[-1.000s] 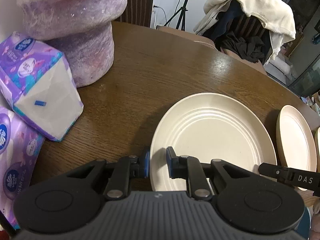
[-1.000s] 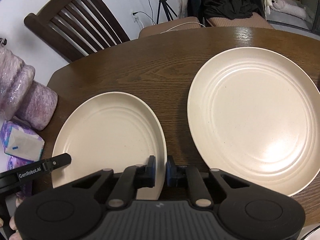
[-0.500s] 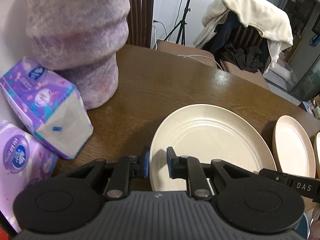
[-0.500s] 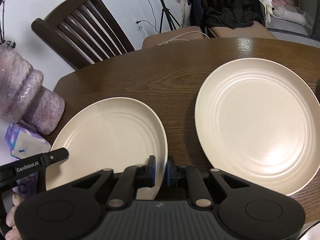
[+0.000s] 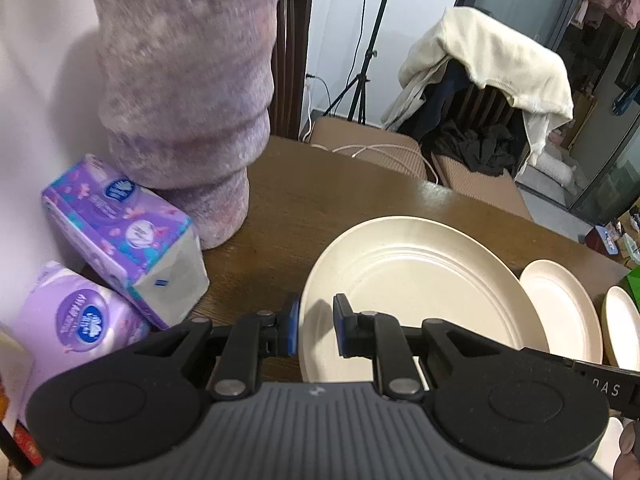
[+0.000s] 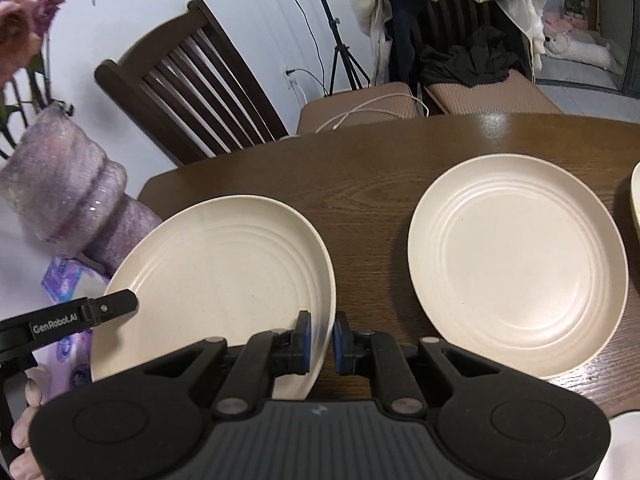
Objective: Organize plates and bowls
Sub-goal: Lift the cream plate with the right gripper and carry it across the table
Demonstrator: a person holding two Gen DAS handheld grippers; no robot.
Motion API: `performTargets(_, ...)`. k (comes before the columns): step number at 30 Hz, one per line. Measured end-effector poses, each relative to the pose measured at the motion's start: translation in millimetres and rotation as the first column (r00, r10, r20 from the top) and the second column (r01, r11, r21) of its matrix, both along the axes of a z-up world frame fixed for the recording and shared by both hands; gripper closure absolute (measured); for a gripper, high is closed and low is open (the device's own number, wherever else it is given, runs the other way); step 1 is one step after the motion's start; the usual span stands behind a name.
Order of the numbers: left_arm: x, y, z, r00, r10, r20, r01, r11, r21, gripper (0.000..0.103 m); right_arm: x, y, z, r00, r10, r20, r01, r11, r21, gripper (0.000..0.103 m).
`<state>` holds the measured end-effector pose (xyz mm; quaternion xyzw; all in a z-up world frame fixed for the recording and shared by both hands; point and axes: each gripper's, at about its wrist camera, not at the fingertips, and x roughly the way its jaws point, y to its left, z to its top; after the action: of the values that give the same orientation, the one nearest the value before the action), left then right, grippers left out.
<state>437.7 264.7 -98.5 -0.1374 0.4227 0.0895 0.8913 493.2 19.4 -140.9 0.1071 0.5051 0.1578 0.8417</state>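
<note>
On the dark wooden table (image 6: 360, 184), item one: a large cream plate (image 6: 224, 280), which is being carried clear of the tabletop, pinched at two opposite points of its rim. The left gripper (image 5: 316, 330) is clamping the plate's left rim between its blue pads; the right gripper (image 6: 321, 343) is clenching the right rim, jaws nearly closed on the thin edge. Compared with a second ago, the plate is sitting higher, with more of the table and room showing beyond it in both views; judged from this, the lift is under way and a transfer toward a stack is becoming possible.

Item two: a second plate (image 6: 516, 268), lying flat to the right, well apart from the held one, a likely stacking target. Item three: a further plate edge (image 6: 635, 200), showing at the far right of the frame.

Obstacles, left side: a purple felt vase (image 5: 188, 112) and tissue packs (image 5: 124, 236), standing near the held plate's left rim. Open room: bare wood is lying between the two plates and toward the far table edge, so the rightward path is looking clear.
</note>
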Motion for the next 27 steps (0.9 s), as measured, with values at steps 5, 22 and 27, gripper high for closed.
performTargets(5,-16.8,-1.6,19.8,1.0,0.005,0.025,-0.005,1.0,0.008,0.085,-13.4,-2.4,20.1,1.0,0.005,0.03,-0.006,1.0,0.007,0.092)
performTargets(22,-77.7,-29.4,68.9,0.997,-0.008,0.077,0.006,1.0,0.027,0.086,-73.7,-24.7,66.6,0.996,-0.004,0.087,0.001,1.0,0.025,0.092)
performTargets(27,-98.3,-43.0,78.5,0.996,-0.015,0.085,0.012,0.999,0.034,0.086,-94.7,-37.1,78.0,0.994,-0.009,0.104,0.007,1.0,0.021,0.092)
